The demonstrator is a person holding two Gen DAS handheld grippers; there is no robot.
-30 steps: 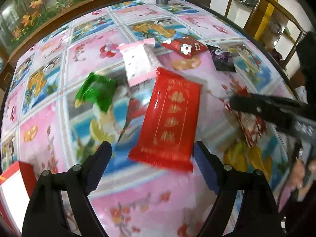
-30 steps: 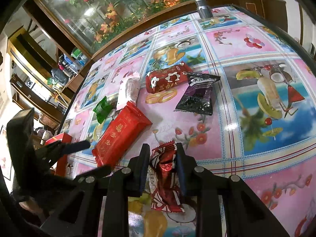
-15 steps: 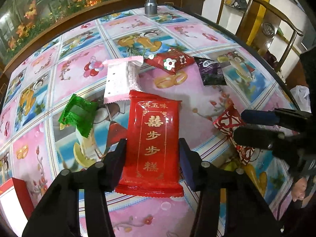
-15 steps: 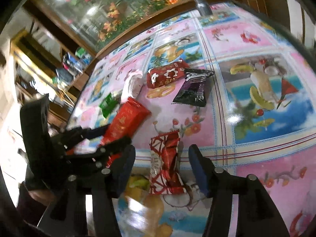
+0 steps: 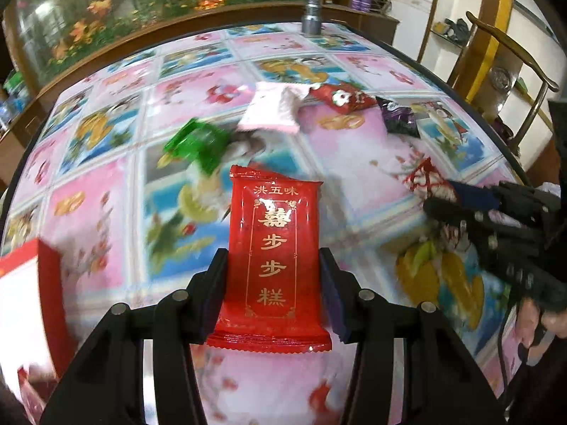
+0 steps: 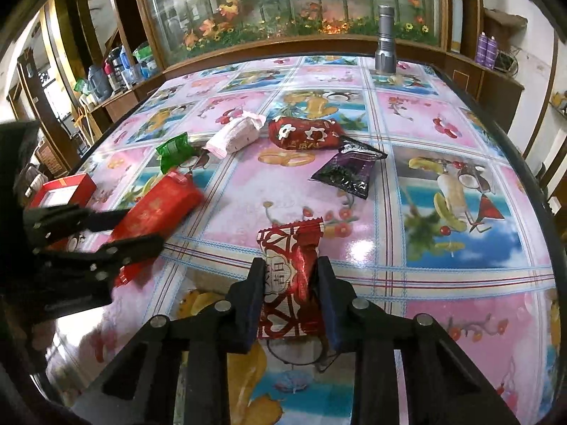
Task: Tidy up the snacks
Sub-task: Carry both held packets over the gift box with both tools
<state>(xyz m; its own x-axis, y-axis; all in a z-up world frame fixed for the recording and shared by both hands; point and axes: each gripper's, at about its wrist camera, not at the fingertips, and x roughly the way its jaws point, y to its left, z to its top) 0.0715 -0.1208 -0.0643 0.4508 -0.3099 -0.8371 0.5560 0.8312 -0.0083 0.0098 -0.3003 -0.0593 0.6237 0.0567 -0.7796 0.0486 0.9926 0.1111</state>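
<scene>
Left claw (image 5: 273, 283) clamps the long red packet (image 5: 274, 258), lifted at 6 o'clock. Right claw (image 6: 290, 294) grips the red-and-white candy (image 6: 290, 276). Still loose on the bench (image 6: 443, 113), 11 to 1 o'clock: green packet (image 6: 173, 150), pink packet (image 6: 235, 134), red flowered packet (image 6: 304, 132), purple packet (image 6: 349, 170). Sorting looks barely begun; red box (image 6: 63, 191) waits at 9 o'clock.

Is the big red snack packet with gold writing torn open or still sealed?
Sealed, as far as it shows. The big red snack packet with gold writing looks flat and whole, both crimped ends unbroken, clamped by the left tool. Its back is hidden.
</scene>
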